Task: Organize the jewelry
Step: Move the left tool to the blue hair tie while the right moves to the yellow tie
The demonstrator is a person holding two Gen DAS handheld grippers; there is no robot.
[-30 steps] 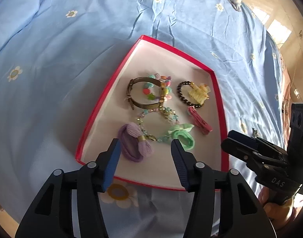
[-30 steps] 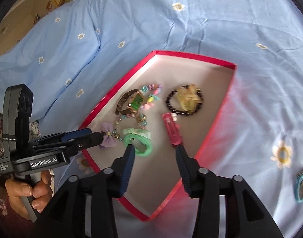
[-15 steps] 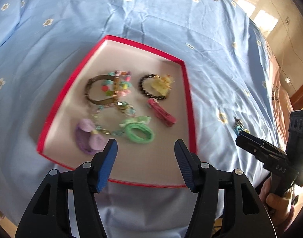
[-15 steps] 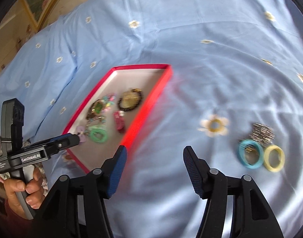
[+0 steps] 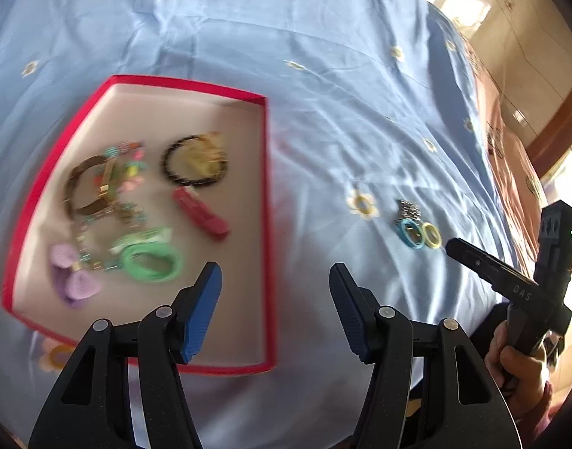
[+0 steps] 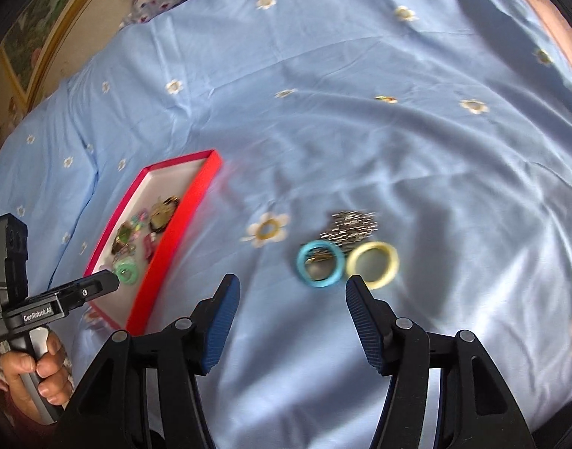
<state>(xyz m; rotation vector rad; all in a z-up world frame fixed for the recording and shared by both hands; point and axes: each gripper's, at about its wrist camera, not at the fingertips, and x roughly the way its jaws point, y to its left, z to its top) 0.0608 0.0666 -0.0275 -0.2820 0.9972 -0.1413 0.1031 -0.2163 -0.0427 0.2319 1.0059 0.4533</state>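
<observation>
Two views showed a blue flowered bedsheet (image 5: 323,75). From the left wrist, the left claw (image 5: 274,310) gaped open and empty over the red tray (image 5: 265,187) of blurred jewelry. From the right wrist, the right claw (image 6: 291,321) hung open, empty, near a blue ring (image 6: 319,263) touching a yellow ring (image 6: 373,265).

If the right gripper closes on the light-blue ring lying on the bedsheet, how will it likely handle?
The light-blue ring keeps a clean round outline, so it is probably stiff rather than floppy. It looks thin and hollow, likely light. It lies flat on the soft blue bedsheet, touching the silver chain pile, so a pinch may sink it or drag links.
</observation>
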